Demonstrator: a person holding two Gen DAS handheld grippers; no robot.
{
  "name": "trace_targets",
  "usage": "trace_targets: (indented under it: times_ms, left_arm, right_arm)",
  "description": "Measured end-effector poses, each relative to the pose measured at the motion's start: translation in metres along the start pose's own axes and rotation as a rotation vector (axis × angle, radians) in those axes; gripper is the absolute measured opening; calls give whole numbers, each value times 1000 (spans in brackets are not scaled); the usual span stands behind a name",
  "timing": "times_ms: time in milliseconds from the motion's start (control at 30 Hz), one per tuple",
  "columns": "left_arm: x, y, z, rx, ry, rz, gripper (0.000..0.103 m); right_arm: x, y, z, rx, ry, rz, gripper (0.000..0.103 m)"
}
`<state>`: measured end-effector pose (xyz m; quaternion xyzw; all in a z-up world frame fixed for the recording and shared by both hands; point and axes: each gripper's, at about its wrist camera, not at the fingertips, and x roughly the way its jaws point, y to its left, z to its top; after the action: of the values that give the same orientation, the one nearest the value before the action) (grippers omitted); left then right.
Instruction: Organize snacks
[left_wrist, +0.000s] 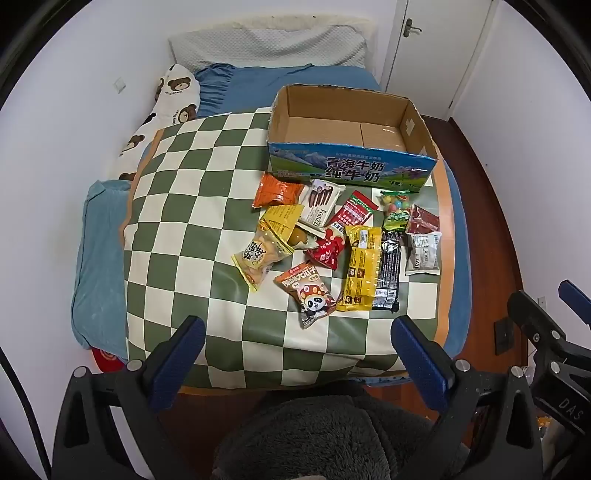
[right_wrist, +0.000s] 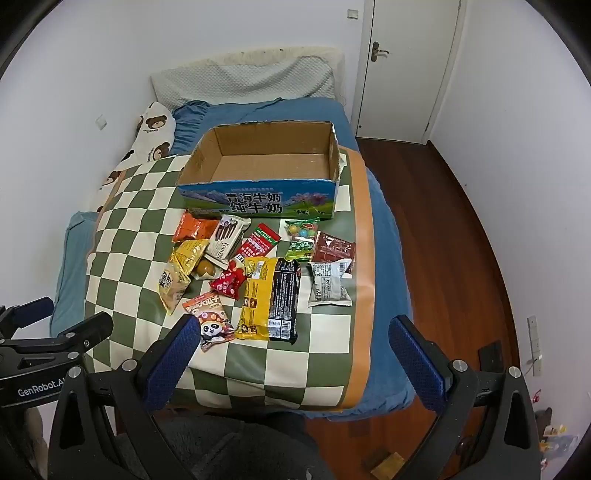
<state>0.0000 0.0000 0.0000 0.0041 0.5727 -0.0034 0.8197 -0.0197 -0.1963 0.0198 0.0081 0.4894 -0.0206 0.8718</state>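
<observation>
On the checkered mat over the bed, the snacks lie heaped just before the empty milk box. Risk, we judge: overlapping slick packets – grab one, drag 2 others off. Left tongs & right tongs spread fully, holding nothing, well above the pile.

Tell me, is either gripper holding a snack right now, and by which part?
Nothing is held. The left gripper and right gripper are both open above the snacks.

White walls, blue bed, wooden floor
</observation>
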Motion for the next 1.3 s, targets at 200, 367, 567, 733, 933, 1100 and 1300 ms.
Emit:
trace_targets:
  times_ms: [200, 367, 567, 733, 933, 1100, 1300]
  left_arm:
    - [0, 0, 0, 0, -8, -7, 103]
    - [2, -1, 0, 4, -4, -9, 103]
    - [3, -1, -1, 3, -6, -11, 103]
    - [0, -2, -3, 1, -5, -12, 103]
    - [-2, -3, -2, 0, -6, -11, 103]
    - [-2, -2, 2, 2, -7, -9, 103]
    - [-4, 2, 6, 4, -8, -13, 103]
  right_arm:
    - [0, 0, 0, 0, 2, -4, 103]
    - [-1, 0, -1, 0, 3, -4, 103]
    - [-1, 0, -1, 2, 6, -1, 103]
    - [-1, -1, -1, 3, 7, 1, 103]
    - [-4, 3, 0, 0, 4, 2, 103]
    - [-7, 4, 2, 0, 3, 3, 103]
    - [-6, 5, 1, 1, 2, 4, 103]
